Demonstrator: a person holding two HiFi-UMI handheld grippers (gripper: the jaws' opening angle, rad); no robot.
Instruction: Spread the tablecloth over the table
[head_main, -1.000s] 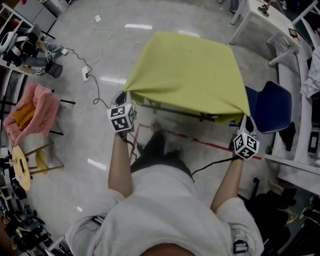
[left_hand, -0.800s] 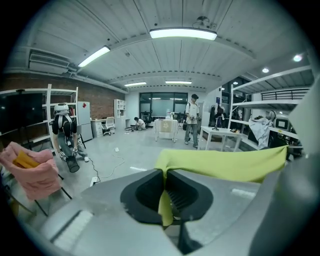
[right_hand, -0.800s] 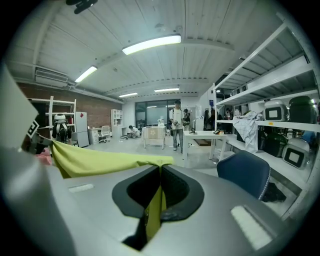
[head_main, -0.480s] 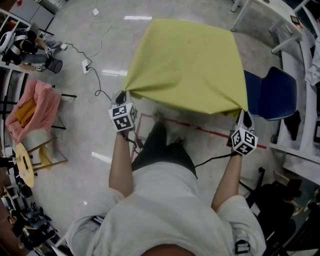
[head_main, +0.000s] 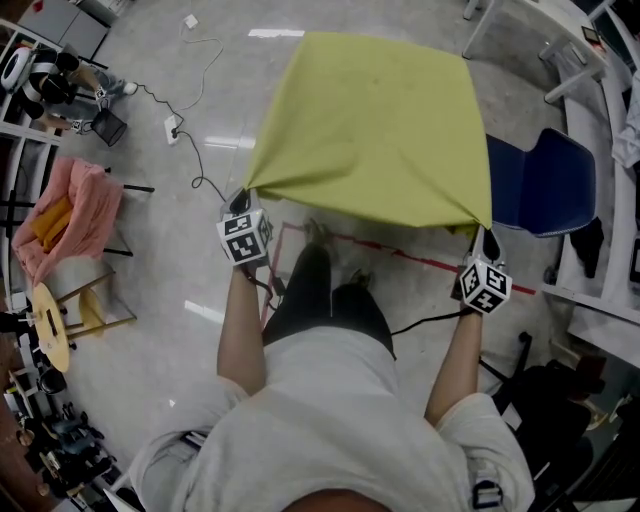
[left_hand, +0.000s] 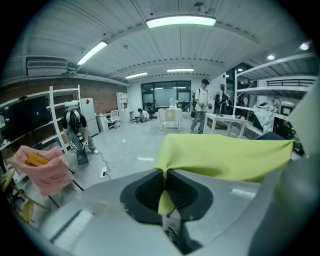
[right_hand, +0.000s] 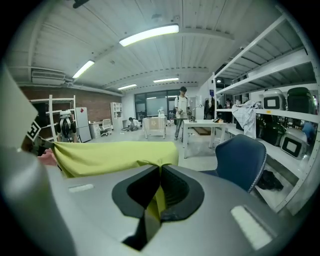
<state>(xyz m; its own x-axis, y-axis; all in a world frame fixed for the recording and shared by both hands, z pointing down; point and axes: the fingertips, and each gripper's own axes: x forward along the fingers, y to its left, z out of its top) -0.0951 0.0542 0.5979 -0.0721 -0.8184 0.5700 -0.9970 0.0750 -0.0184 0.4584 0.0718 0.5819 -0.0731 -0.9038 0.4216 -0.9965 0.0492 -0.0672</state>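
A yellow-green tablecloth (head_main: 375, 125) lies stretched flat over the table, hiding it fully in the head view. My left gripper (head_main: 246, 195) is shut on the cloth's near left corner, and my right gripper (head_main: 486, 232) is shut on its near right corner. In the left gripper view the cloth (left_hand: 225, 157) runs off to the right from the closed jaws, with a pinched fold hanging between them. The right gripper view has the cloth (right_hand: 115, 156) spreading left from its closed jaws in the same way.
A blue chair (head_main: 545, 185) stands to the right of the table, beside white shelving (head_main: 600, 290). A pink-draped rack (head_main: 65, 220) and a floor cable with a power strip (head_main: 172, 130) lie to the left. Red tape (head_main: 400, 255) marks the floor near the person's legs.
Both grippers have come down with the cloth's near corners. The cloth's front edge has dropped over the table's near side, so the frame under it no longer shows.
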